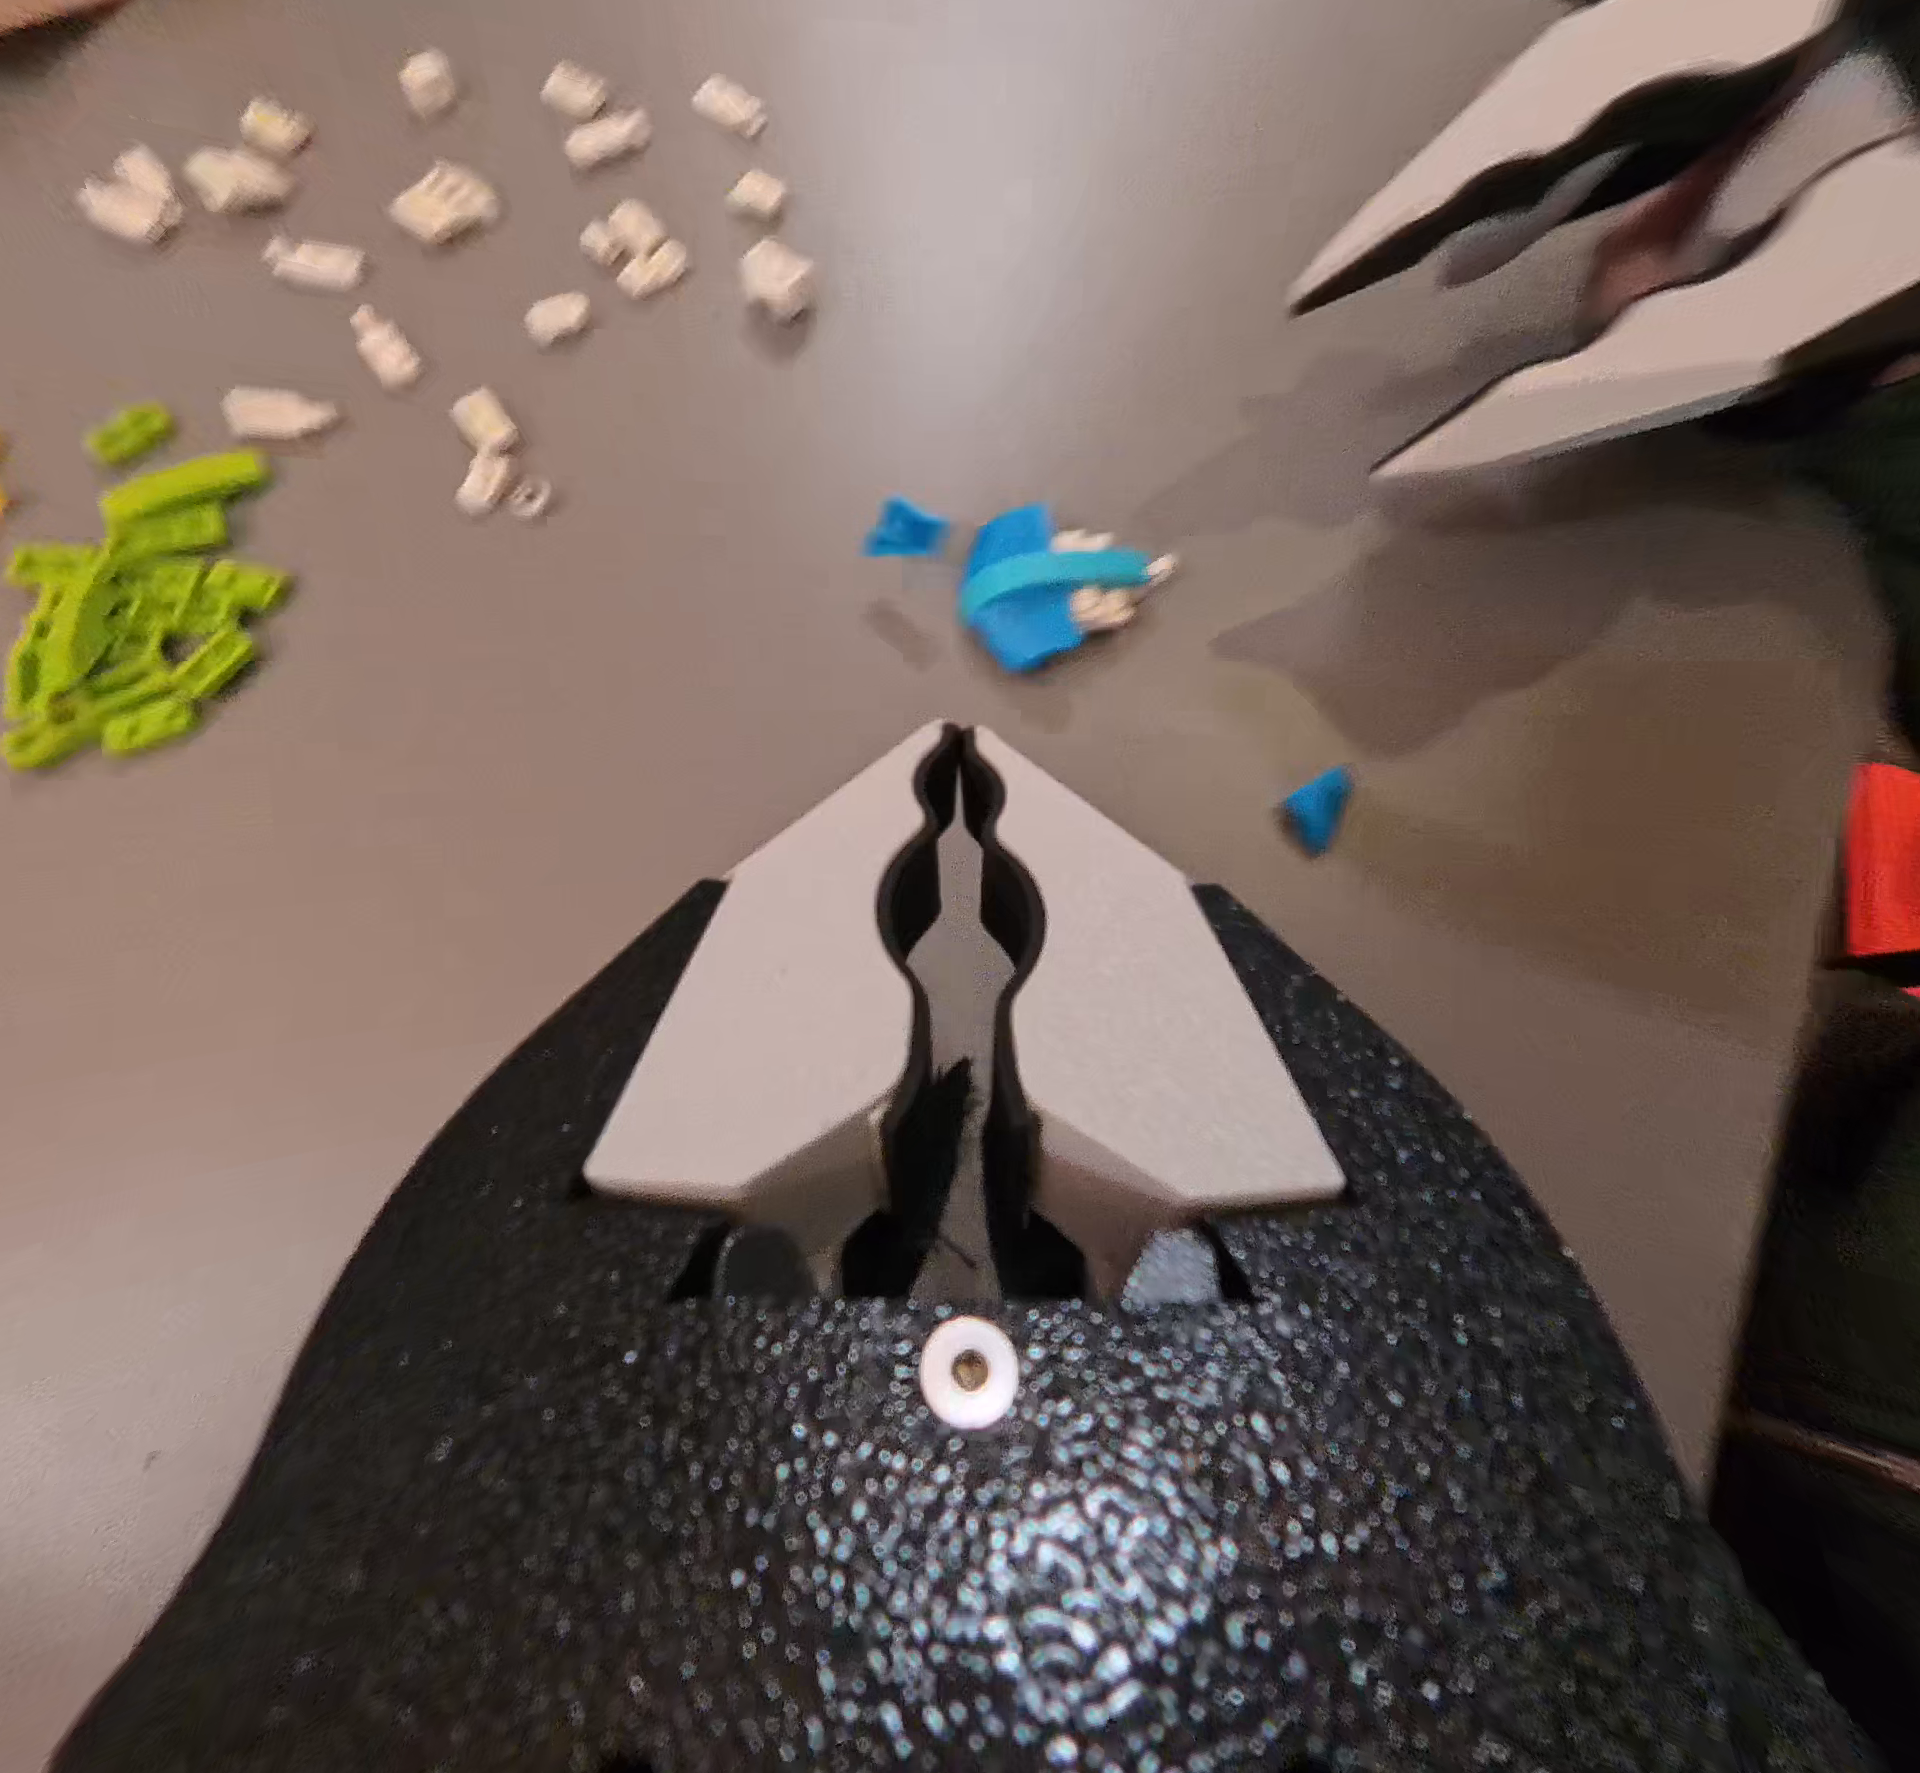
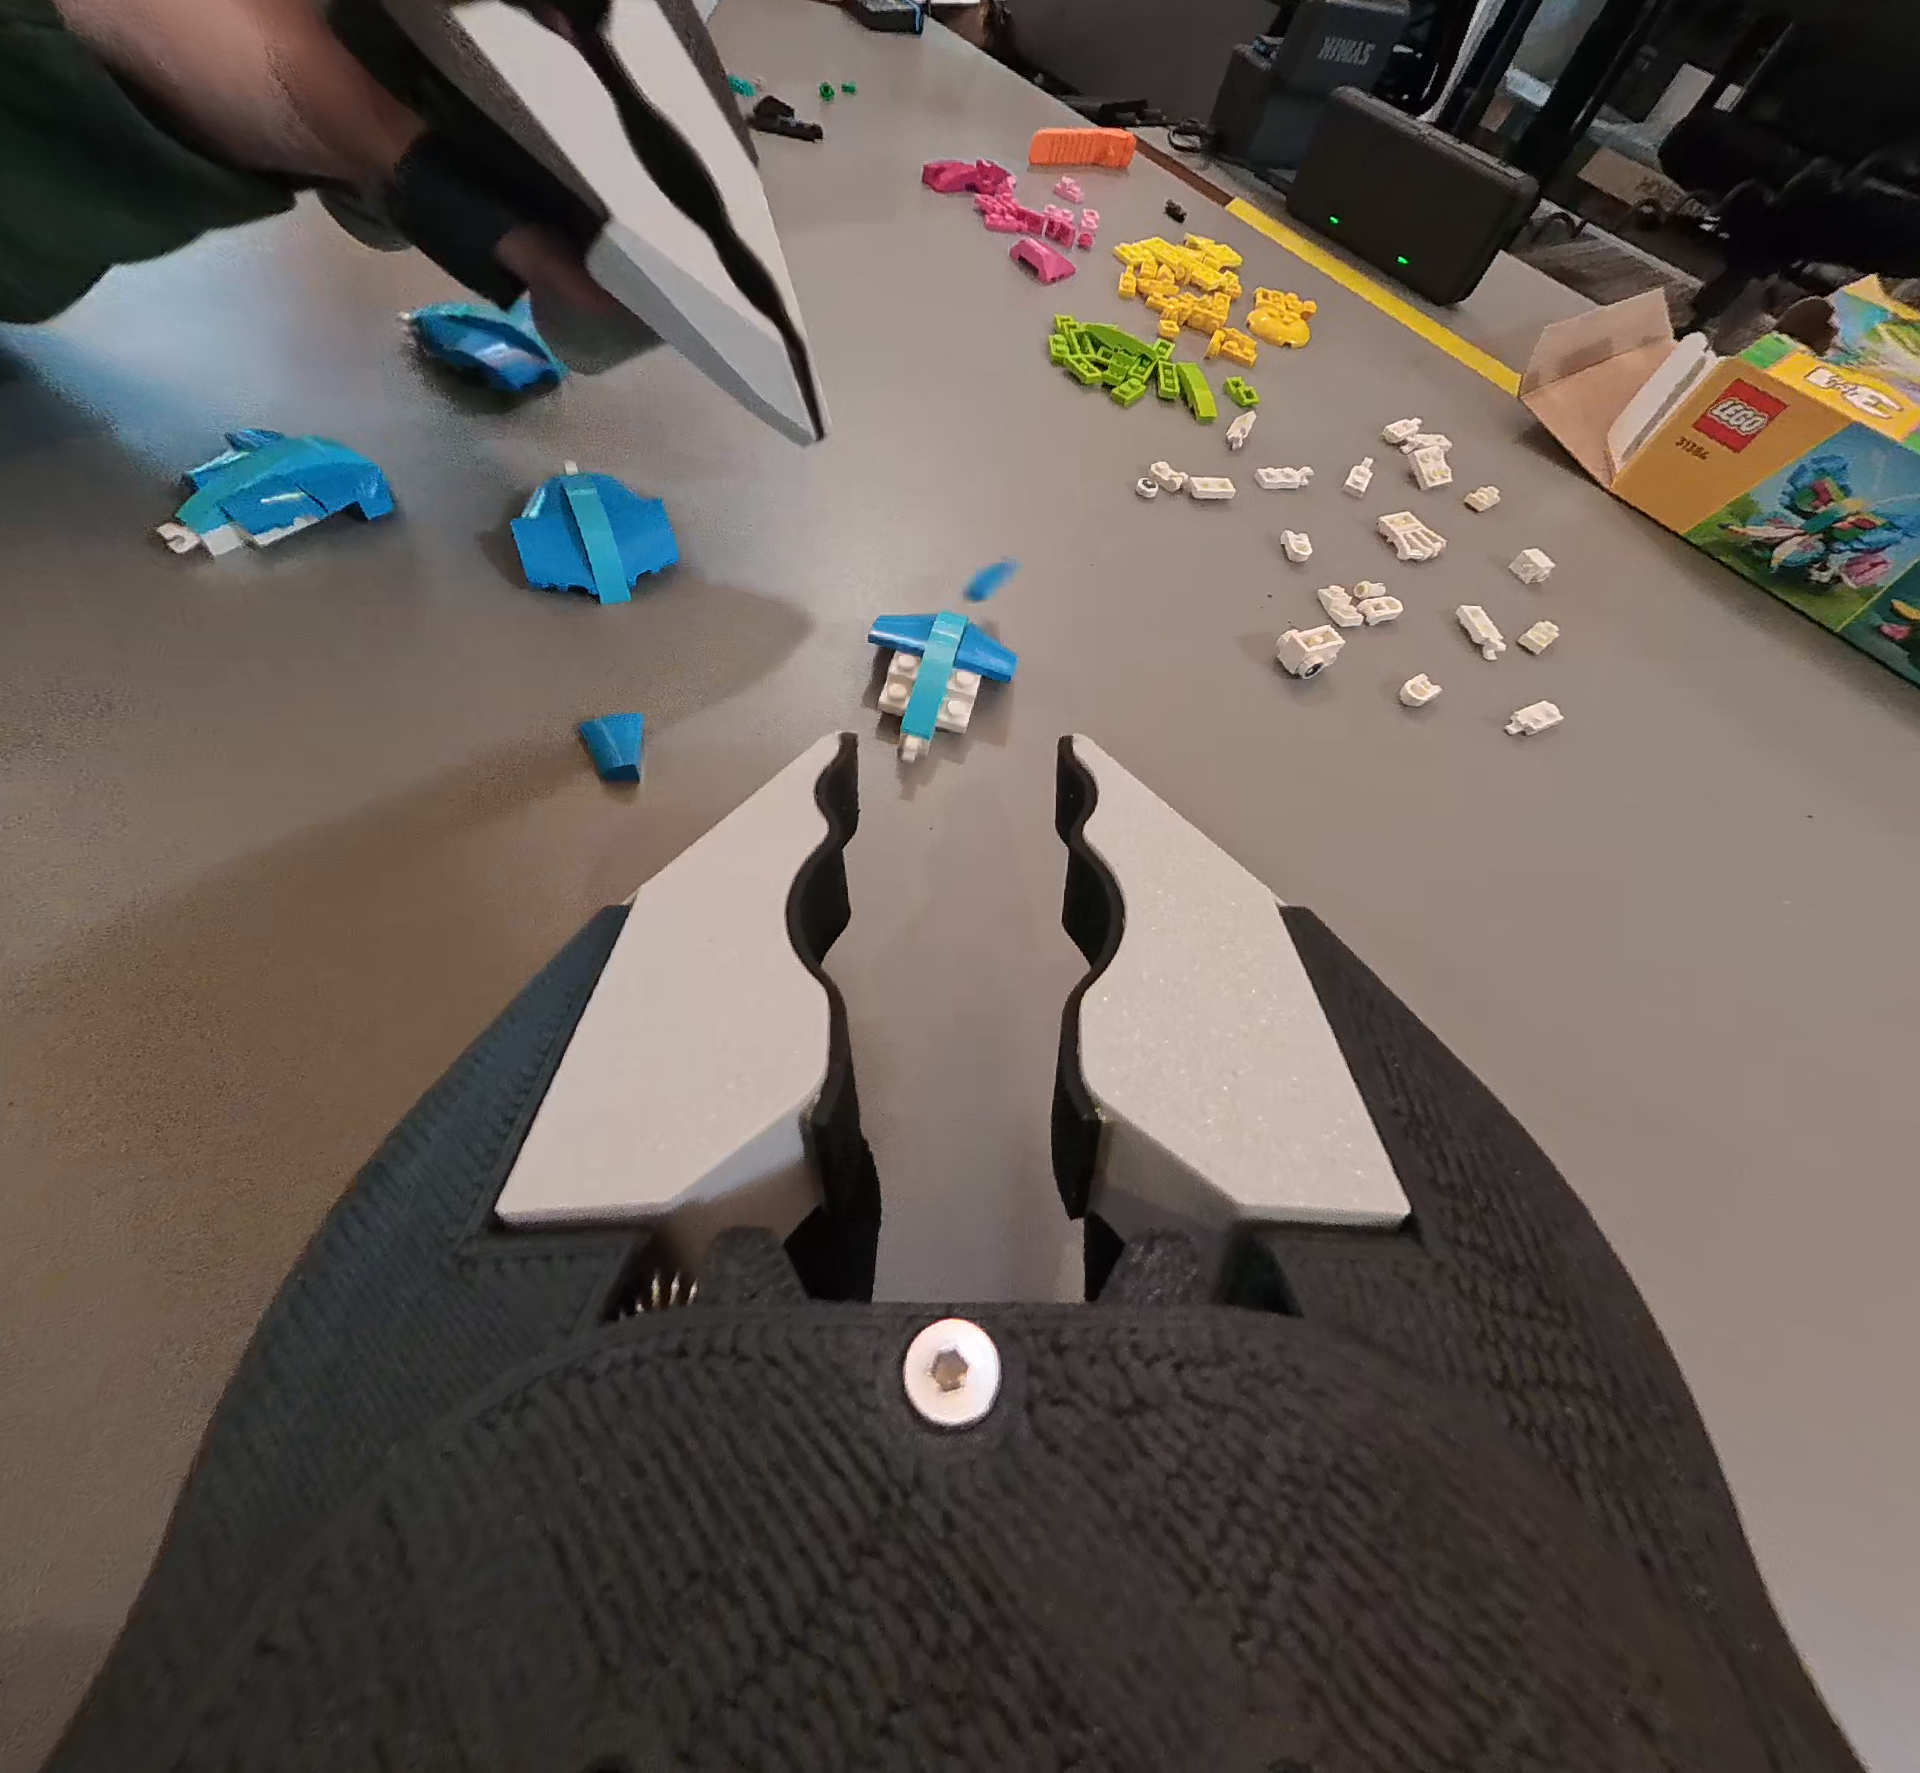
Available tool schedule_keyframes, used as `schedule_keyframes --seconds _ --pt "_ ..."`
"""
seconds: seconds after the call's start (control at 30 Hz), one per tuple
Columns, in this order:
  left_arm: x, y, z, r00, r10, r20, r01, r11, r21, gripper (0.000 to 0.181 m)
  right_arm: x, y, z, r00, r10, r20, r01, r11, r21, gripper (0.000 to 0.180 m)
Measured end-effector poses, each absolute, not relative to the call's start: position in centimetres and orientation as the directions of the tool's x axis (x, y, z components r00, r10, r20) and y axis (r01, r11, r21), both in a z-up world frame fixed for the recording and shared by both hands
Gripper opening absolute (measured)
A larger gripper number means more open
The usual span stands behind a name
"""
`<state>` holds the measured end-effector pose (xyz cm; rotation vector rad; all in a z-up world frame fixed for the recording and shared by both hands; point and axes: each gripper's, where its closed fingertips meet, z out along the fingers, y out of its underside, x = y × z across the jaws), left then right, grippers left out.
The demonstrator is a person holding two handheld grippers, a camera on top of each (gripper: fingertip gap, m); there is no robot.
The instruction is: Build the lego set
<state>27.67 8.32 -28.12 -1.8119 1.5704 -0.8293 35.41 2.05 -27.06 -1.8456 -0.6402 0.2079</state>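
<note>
- Centrally, the right claw [image 2: 956, 752] is hovering low over the grey tabletop [image 2: 1558, 996], its fingers standing well apart and gripping nothing.
- Just beyond its tips, a small blue-and-white build [image 2: 940, 669] is lying on the tabletop, a pale blue strip running across its top.
- Up at the left, the left claw [image 2: 810, 430] is hanging above the tabletop with its fingers pressed together and nothing between them; a hand [image 2: 208, 30] is holding it.
- In the left wrist view, that claw [image 1: 958, 731] is pointing toward the same build [image 1: 1039, 580], with the right claw [image 1: 1340, 383] entering from the upper right.
- A loose blue wedge [image 2: 613, 744] is sitting left of the right claw, and a small blue piece [image 2: 989, 577] is lying just behind the build.
- Three larger blue assemblies are resting farther left: one domed [image 2: 592, 534], one long [image 2: 281, 497], one partly hidden behind the left claw [image 2: 483, 347].
- White pieces [image 2: 1403, 560] are lying scattered at the right; green [image 2: 1132, 362], yellow [image 2: 1205, 289] and pink [image 2: 1008, 206] piles are sitting beyond them.
- An open set box [image 2: 1745, 456] is lying at the far right edge.
</note>
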Motion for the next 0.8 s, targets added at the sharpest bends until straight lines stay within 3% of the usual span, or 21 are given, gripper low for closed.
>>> schedule_keyframes --seconds 0.1,0.27,0.5,0.8 --pt "29.1 5.9 -27.3 0.026 -0.999 0.027 -0.631 -0.037 -0.775 0.000 35.5 2.1 -27.0 0.839 0.522 0.157 0.319 -0.236 -0.918 0.037" --pt "28.9 6.8 -26.9 0.077 -0.997 -0.016 -0.637 -0.037 -0.770 0.000 36.6 2.7 -27.2 0.871 0.471 0.137 0.294 -0.278 -0.915 0.037" --pt "27.2 7.3 -26.0 0.164 -0.986 0.022 -0.593 -0.116 -0.797 0.005 39.5 8.1 -29.5 0.916 0.301 -0.264 -0.057 -0.554 -0.831 0.031" --pt "25.5 7.1 -25.1 0.204 -0.978 0.043 -0.546 -0.151 -0.824 0.009 39.3 12.5 -31.6 0.956 0.272 -0.113 0.088 -0.630 -0.772 0.030"
